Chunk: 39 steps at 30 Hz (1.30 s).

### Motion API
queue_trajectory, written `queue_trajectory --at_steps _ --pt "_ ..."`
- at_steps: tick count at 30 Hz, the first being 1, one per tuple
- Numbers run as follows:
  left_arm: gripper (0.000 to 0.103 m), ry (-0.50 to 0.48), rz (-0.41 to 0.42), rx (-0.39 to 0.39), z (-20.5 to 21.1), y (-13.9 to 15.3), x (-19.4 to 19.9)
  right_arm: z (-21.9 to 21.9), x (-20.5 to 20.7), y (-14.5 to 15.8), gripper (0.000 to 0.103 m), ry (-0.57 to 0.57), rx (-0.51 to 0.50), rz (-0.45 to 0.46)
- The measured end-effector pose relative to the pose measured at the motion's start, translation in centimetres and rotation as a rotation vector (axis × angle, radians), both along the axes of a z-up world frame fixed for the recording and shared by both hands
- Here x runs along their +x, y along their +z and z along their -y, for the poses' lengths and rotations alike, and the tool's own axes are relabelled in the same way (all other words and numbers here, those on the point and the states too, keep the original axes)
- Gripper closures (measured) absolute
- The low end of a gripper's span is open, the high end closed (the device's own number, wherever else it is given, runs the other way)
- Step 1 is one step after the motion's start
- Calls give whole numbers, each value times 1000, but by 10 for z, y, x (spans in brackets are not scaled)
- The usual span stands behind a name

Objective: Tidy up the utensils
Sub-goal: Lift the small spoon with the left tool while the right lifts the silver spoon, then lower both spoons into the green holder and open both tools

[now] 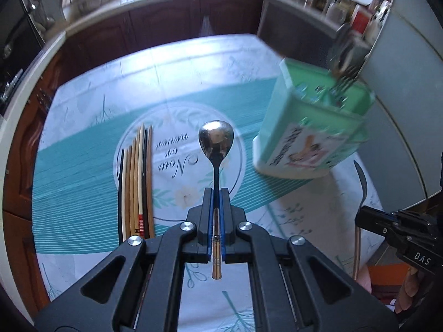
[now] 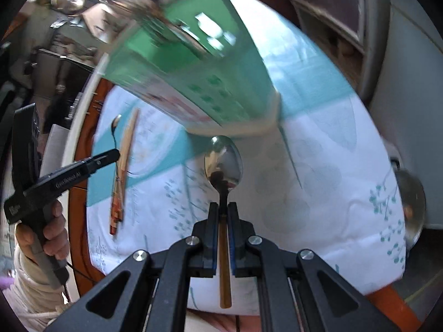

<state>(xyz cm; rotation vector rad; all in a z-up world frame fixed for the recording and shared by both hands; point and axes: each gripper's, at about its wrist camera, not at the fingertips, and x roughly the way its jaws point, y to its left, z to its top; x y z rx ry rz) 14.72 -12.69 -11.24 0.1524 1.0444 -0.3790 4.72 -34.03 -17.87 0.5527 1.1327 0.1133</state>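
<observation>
Firmly pinching a spoon apiece, both grippers. Left gripper (image 1: 217, 193) clamped on the dark neck of a spoon (image 1: 216, 142), bowl pointing away above the tablecloth (image 1: 83, 166), gold-toned handle end poking back between the fingers. Right gripper (image 2: 223, 207) likewise closed on a second spoon (image 2: 223, 163), its mirror bowl just below the base of the green utensil holder (image 2: 193, 69), brownish handle trailing back through the jaws. Seen from the left wrist camera, green utensil holder (image 1: 310, 121) standing on the cloth to the right of the held spoon, apart from it, with blurred metal cutlery (image 1: 346, 58) sticking out of its top (too smeared to name the pieces). Left of the held spoon, a row of chopsticks (image 1: 137, 188) lying side by side on the cloth, black, pale and brown. From the right wrist camera, same chopsticks (image 2: 123, 171) at far left. Beyond the table, wooden cabinets (image 1: 166, 27) and a cluttered counter.
</observation>
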Motion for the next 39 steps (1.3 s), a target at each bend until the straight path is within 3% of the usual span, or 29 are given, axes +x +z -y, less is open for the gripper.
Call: queue_trajectory --at_steps 5,10,16,19,25,35,39 --pt "102 -37 112 -72 2 47 -20 -6 -5 29 97 34 -11 151" --pt "102 -81 225 -196 24 100 -30 3 -10 64 97 17 -26 306" --pt "102 -131 282 -312 65 141 -27 15 -4 105 97 -66 -114 499" --pt "102 -148 293 -349 83 140 -19 24 7 115 97 -87 -141 561" --pt "102 -162 329 -426 98 108 5 42 32 113 97 -88 -129 641" --pt "101 -202 408 -431 114 55 14 55 60 98 97 -100 -109 716" --pt "101 -213 395 -429 113 34 10 53 62 90 97 -89 -126 721"
